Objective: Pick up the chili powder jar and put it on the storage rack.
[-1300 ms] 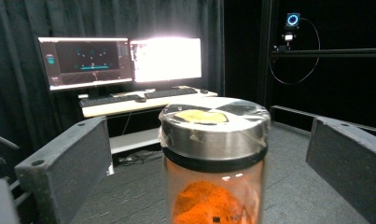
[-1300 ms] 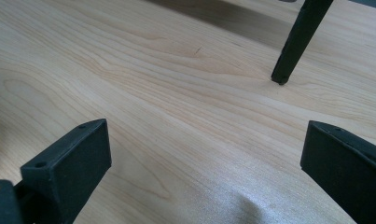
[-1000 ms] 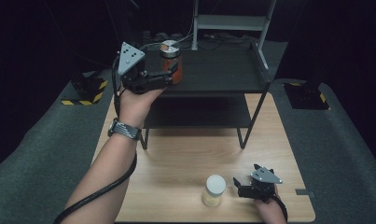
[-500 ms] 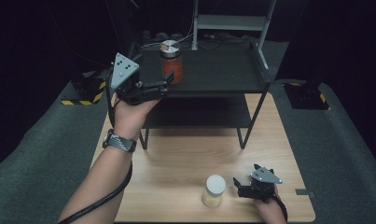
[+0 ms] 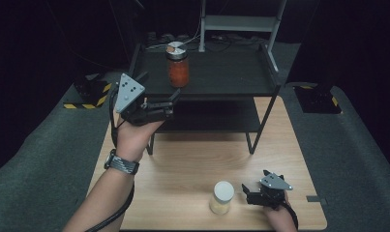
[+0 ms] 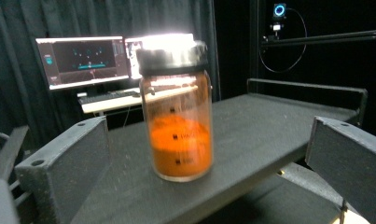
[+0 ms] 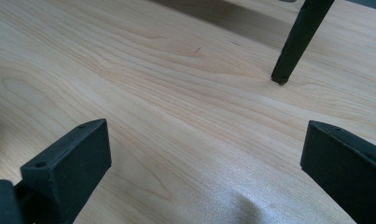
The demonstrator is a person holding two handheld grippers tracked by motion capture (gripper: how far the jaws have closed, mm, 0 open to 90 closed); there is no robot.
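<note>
Now a glass jar of orange powder with a shiny metal lid (image 5: 177,64) is seen standing upright on the top of a black metal shelf (image 5: 231,79), near its front edge. The left gripper (image 5: 171,104) is held in the air just in front of that shelf, a little lower than the jar, with its jaws spread wide and nothing held between them. In the left gripper view the jar (image 6: 178,116) is seen between the two open jaws but apart from both. The jar could be knocked over or pushed off the front edge if a jaw were bumped against it, because it is tall and stands close to that edge. A jaw could also be caught on the shelf edge, and the whole shelf could be shaken. The right gripper (image 5: 253,193) is rested low on the light wooden desk (image 5: 183,159), its jaws apart and empty, just beside a small jar of pale yellow stuff with a white lid (image 5: 222,197). That small jar could be tipped if the right gripper were slid sideways into it.
</note>
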